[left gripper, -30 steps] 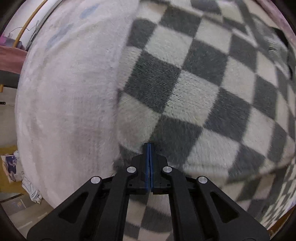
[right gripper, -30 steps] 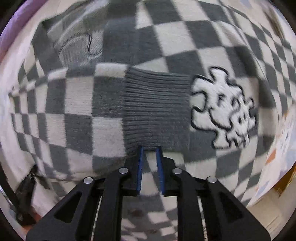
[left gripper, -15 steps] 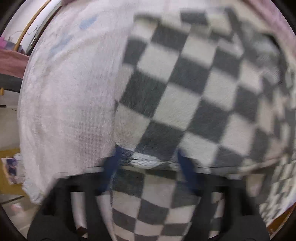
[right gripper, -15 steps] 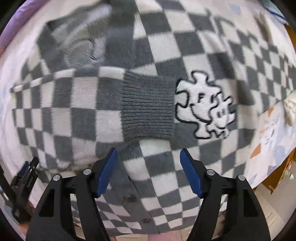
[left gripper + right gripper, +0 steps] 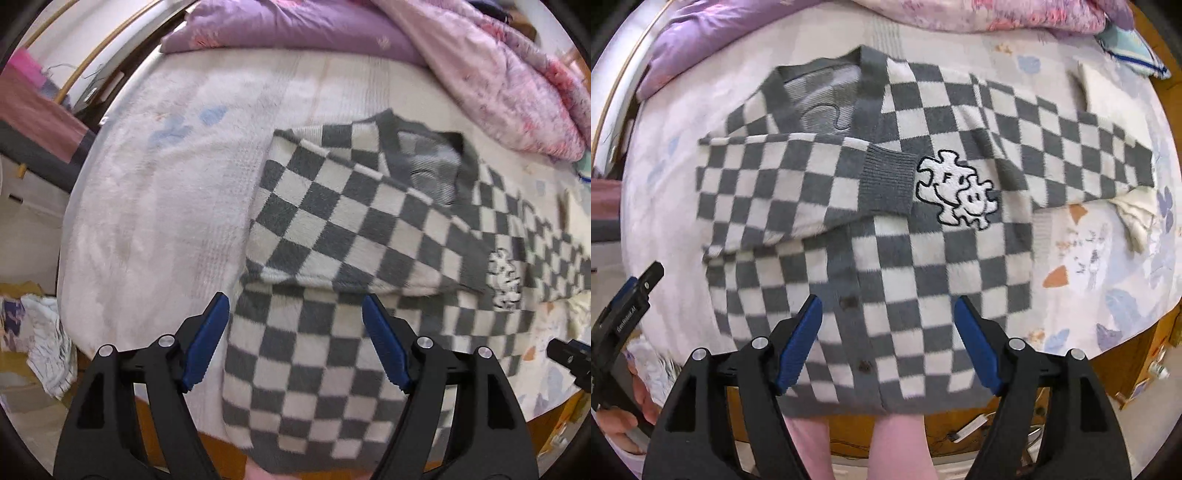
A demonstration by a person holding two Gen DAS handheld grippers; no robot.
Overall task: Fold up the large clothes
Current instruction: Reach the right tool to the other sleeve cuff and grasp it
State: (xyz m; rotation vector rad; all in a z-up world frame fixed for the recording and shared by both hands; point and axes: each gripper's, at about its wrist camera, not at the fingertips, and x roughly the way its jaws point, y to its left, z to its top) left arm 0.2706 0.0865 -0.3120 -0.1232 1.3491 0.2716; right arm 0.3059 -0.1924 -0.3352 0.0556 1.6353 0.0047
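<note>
A grey-and-white checked cardigan lies flat on the bed, front up. One sleeve is folded across the chest, its grey ribbed cuff ending beside a white embroidered patch. The other sleeve stretches out to the right. My left gripper hangs open high above the cardigan's left side, holding nothing. Above the buttoned front, my right gripper has its jaws opening, with nothing between them. The left gripper also shows at the right wrist view's left edge.
A purple pillow and a pink quilt lie at the head of the bed. A crumpled white cloth sits by the outstretched sleeve. The person's pink-clad legs stand at the bed's wooden front edge. Clutter lies on the floor at left.
Both grippers have opened, let go of the folded sleeve and risen well above the cardigan. The whole garment and bed now show.
</note>
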